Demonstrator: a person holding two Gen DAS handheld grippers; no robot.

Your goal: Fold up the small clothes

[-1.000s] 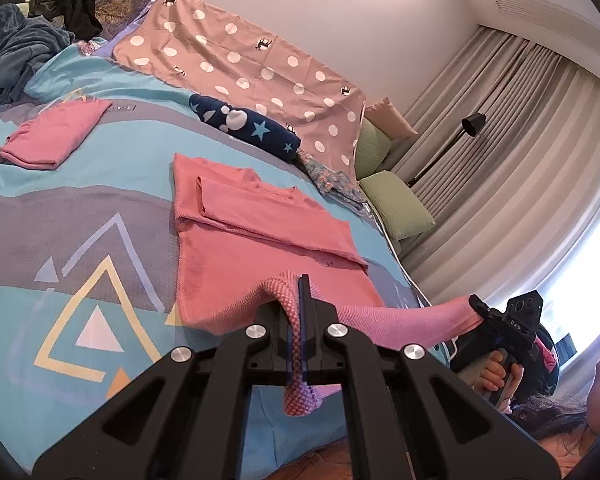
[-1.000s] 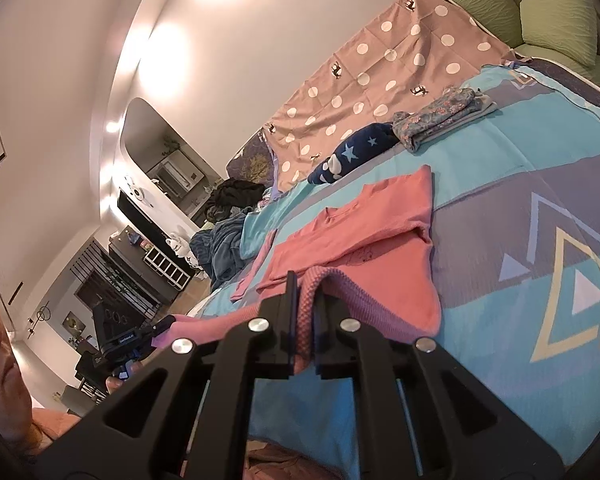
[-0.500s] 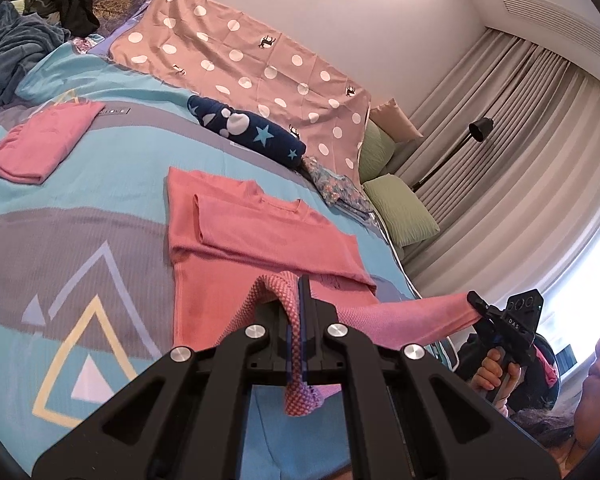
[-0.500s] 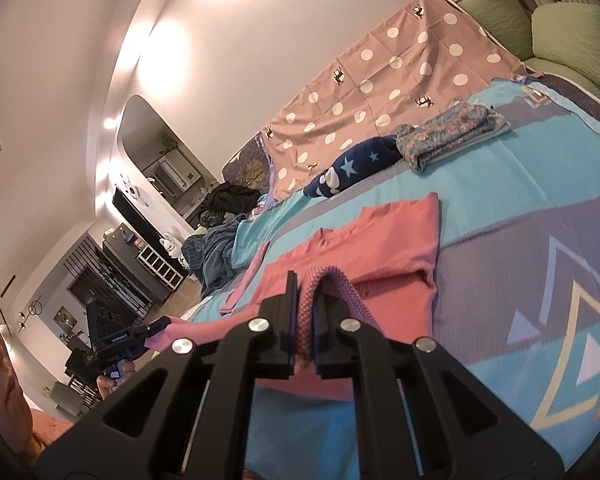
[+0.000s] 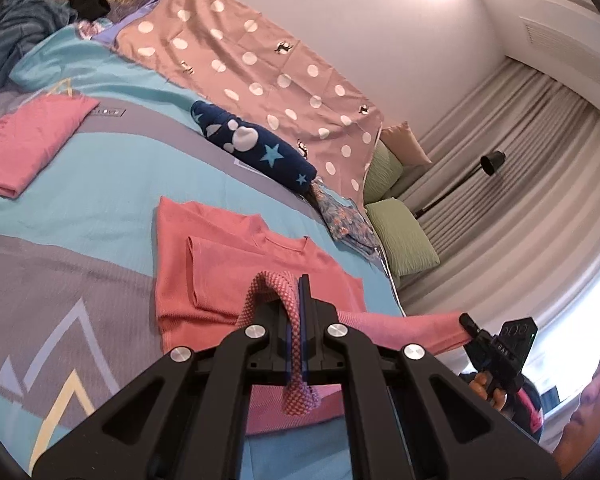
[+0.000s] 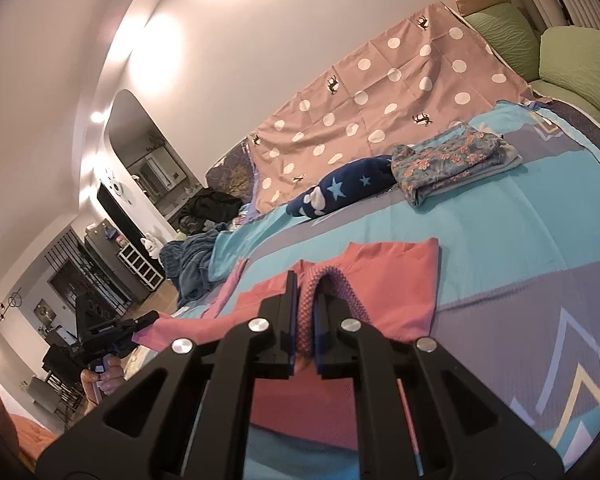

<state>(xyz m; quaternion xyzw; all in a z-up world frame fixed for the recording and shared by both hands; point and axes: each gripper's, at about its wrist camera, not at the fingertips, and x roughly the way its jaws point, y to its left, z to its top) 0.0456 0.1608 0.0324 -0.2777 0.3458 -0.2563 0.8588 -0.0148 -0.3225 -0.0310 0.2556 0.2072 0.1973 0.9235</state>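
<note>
Both claws are raised low over the near edge of the bed (image 5: 80, 208), each clamped on the hem of the pink shirt (image 5: 228, 248). The left claw (image 5: 296, 320) pinches a fold of waffle-knit hem that loops up at its 11 o'clock and hangs out below the fingers. The right claw (image 6: 306, 312) pinches the other hem corner, the fabric arching toward its 1 o'clock. Between the 2 claws the hem is pulled taut and lifted, while the shirt's upper part lies flat on the bed with 1 sleeve folded across the chest. Each claw's body hides the cloth directly beneath it. In the left view, the right claw (image 5: 466, 320) appears at 4 o'clock, small and partly cut off.
</note>
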